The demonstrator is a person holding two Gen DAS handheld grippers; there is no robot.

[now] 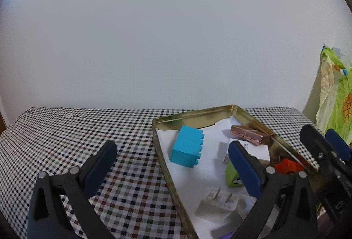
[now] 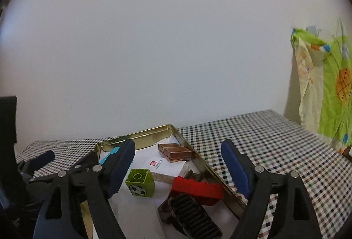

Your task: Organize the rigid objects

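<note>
Seen over a counter [image 1: 77,129] draped in small-check cloth: a shallow gold tin tray [image 1: 193,113] lined with white paper, backed by a plain pale wall. Left gripper [image 1: 173,164] spread wide and empty, one blue-padded finger above the checked cloth, the other above the tray's interior. Right gripper [image 2: 178,166] likewise wide open and holding nothing, straddling the tray's right half, its right finger out over the cloth past the rim. Inside the tray: a turquoise toy brick [image 1: 187,146] lying on its side toward the back left, studs facing right; a copper-coloured metal clip [image 2: 176,152] at the back right, close against the rim; a white card with a red square mark [image 2: 162,165] just in front of it; a lime-green brick with a football print [image 2: 140,182] upright near the middle; a red block [image 2: 198,189] near the right rim, with a black ribbed piece [image 2: 193,217] just in front of it; a white plug adapter [image 1: 217,201], prongs up, at the near left. At far right, a green and cream printed cloth [image 2: 325,85] hanging beside the counter.
</note>
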